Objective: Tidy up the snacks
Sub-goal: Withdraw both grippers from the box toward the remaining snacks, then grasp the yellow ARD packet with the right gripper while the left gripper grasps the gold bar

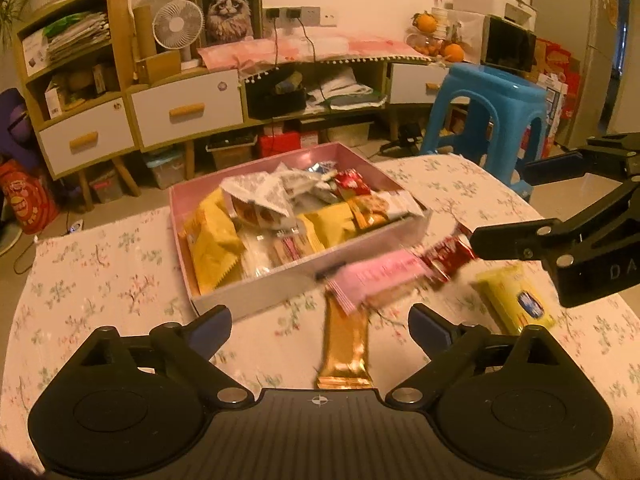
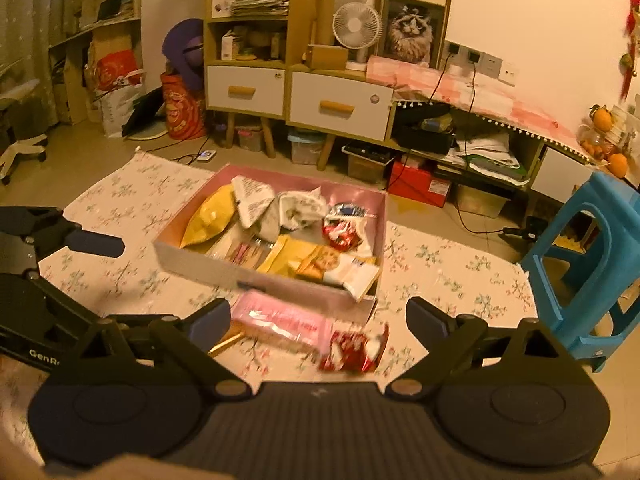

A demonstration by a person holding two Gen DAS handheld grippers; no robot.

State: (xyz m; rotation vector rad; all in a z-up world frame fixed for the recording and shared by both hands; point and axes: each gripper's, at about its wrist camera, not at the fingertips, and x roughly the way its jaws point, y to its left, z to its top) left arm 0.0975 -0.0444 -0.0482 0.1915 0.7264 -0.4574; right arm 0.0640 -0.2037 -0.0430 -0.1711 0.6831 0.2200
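A pink box (image 1: 280, 280) (image 2: 224, 272) full of snack packets stands on the flowered tablecloth. In front of it lie a pink packet (image 1: 380, 276) (image 2: 280, 322), a red packet (image 1: 450, 258) (image 2: 354, 350), a gold bar (image 1: 346, 344) and a yellow packet (image 1: 514, 298). My left gripper (image 1: 320, 328) is open and empty, with the gold bar between its fingers. My right gripper (image 2: 318, 322) is open and empty above the pink and red packets; it also shows at the right of the left wrist view (image 1: 532, 240).
A blue plastic stool (image 1: 484, 116) (image 2: 592, 264) stands by the table's far right corner. A low cabinet with white drawers (image 1: 188, 108) (image 2: 340, 108) lines the wall behind. The tablecloth (image 1: 100, 280) ends at the table's far edge just behind the box.
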